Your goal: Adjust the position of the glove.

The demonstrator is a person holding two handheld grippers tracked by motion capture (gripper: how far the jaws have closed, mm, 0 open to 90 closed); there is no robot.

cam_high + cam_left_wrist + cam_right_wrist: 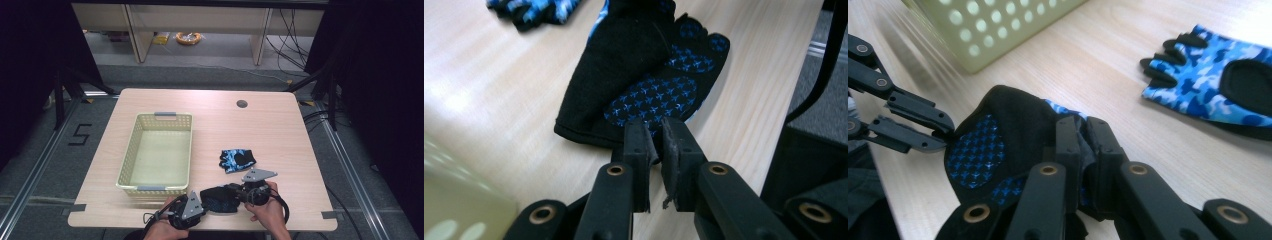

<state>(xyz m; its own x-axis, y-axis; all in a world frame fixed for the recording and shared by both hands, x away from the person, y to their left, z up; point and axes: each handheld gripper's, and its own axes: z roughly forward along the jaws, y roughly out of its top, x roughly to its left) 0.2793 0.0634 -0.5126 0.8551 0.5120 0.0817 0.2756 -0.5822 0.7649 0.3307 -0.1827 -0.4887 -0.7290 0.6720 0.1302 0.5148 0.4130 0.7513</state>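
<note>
Had both tongs pinching the same black glove (pixel 220 199) right at the near edge of the bench (pixel 280 135): left tongs (pixel 655 131) clamped on its cuff end, right tongs (pixel 1083 131) on the finger end. So its long axis ran along that edge between them. The basket (pixel 156 152) sat just beyond my left hand; the second glove (pixel 237 159) lay farther in.

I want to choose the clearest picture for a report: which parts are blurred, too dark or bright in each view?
High view: the table is evenly lit, its surroundings nearly black, and the held glove shows little detail. Left gripper view: the basket corner is a soft blur, with bright glare on the wood at left. Right gripper view: the basket is streaked; the second glove looks fairly sharp.
</note>
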